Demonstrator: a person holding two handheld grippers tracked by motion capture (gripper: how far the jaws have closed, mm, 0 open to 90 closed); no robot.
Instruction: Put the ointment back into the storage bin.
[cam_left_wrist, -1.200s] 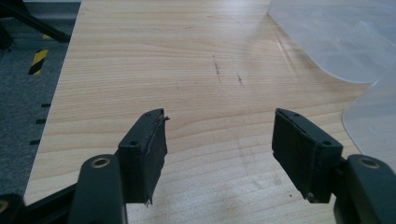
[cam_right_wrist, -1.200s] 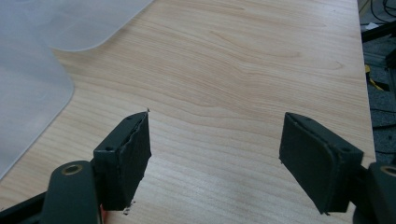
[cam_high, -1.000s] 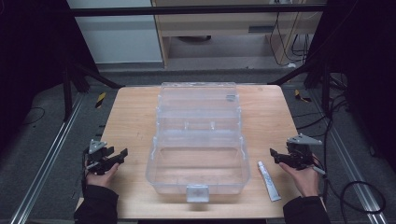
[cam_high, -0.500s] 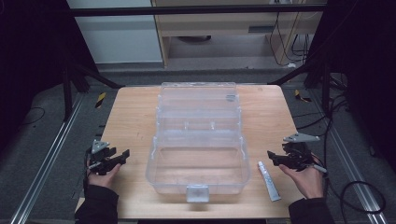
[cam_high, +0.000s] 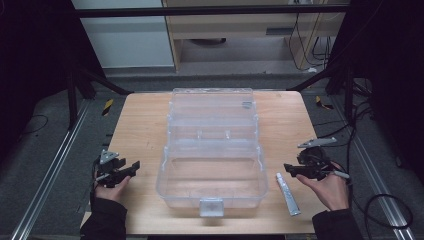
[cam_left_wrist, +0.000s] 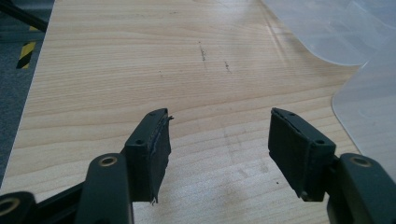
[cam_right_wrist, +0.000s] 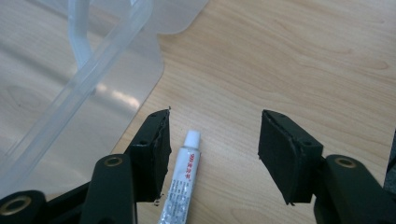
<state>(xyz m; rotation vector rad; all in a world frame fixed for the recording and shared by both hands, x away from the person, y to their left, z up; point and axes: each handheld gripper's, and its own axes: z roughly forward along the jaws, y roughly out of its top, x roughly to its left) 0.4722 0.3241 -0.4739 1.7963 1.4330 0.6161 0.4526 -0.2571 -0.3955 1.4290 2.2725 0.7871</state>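
A clear plastic storage box (cam_high: 212, 172) lies open in the middle of the wooden table (cam_high: 142, 125), its lid (cam_high: 212, 105) folded back on the far side. A small white tube (cam_high: 288, 194) rests on the table to the right of the box. My right gripper (cam_high: 289, 170) hovers just above the tube's far end. Its jaws have just been closing but still stand apart. In the right gripper view the tube (cam_right_wrist: 182, 186) lies on the wood below the gap of the right gripper (cam_right_wrist: 212, 140), near one jaw, untouched. My left gripper (cam_high: 131, 167) is open and holds nothing left of the box; in its own view the left gripper (cam_left_wrist: 217, 140) frames bare wood.
The box's latch (cam_high: 210, 206) faces the near table edge. A corner of the clear box (cam_left_wrist: 369, 102) shows at the right in the left gripper view. Black frame posts and cables stand around the table, with a metal rail (cam_high: 47, 175) along the floor at left.
My right gripper has lifted slightly and its jaws have narrowed. The left gripper, the box and the tube have stayed where they were.
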